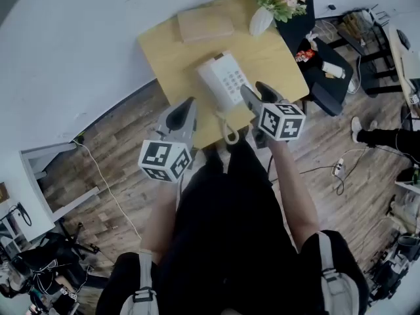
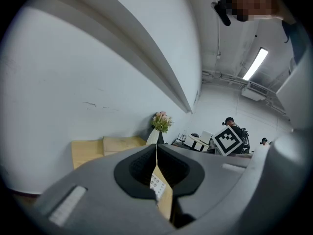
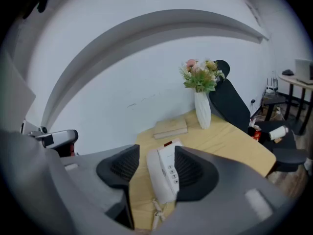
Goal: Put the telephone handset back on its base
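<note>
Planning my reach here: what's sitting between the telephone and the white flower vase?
Nothing. Only bare tabletop separates the telephone from the vase; the head view and the right gripper view both show it.

No word, brand or number can be read anywhere. The phone point(image 1: 220, 77) has a keypad point(image 1: 232, 81), but the marks on its keys are too small to make out. The left cube point(image 1: 164, 161) and the right cube point(image 1: 282, 121) carry only black-and-white square markers, with no letters or digits.
</note>
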Demonstrator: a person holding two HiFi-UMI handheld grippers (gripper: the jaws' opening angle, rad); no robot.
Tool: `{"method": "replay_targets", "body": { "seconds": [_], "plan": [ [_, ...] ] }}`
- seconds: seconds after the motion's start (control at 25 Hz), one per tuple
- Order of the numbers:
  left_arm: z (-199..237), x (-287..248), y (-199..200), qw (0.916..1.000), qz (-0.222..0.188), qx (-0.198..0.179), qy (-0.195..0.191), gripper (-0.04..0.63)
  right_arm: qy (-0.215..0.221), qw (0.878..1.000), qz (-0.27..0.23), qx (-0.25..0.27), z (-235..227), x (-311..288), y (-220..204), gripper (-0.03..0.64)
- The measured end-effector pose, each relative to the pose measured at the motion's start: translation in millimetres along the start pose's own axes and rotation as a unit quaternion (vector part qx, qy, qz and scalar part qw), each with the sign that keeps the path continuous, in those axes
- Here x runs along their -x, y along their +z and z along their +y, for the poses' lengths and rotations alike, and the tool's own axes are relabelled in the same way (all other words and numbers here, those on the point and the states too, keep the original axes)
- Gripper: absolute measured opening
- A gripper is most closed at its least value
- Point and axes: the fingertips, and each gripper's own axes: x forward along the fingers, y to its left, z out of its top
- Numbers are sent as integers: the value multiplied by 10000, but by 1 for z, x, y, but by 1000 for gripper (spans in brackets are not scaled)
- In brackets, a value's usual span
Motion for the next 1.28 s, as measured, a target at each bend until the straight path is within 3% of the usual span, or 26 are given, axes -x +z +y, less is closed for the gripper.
{"method": "replay_targets", "body": {
  "seconds": [0.24,0.4,0.88,1.28],
  "plan": [
    [-6,-4,13,9998,-103,-118,-105,15,752,9918,-675,-778,7,29,29,214],
    [-9,-7,23,9996,-176,-183,-116,15,1117,9850,-972,-890,13,38,45,185],
    [-19,-24,37,9991,-279,-272,-185,15,1362,9769,-1468,-742,17,60,82,51],
    [-18,-24,39,9990,-353,-244,-101,15,1400,9770,-1550,-439,24,73,96,21]
  ]
}}
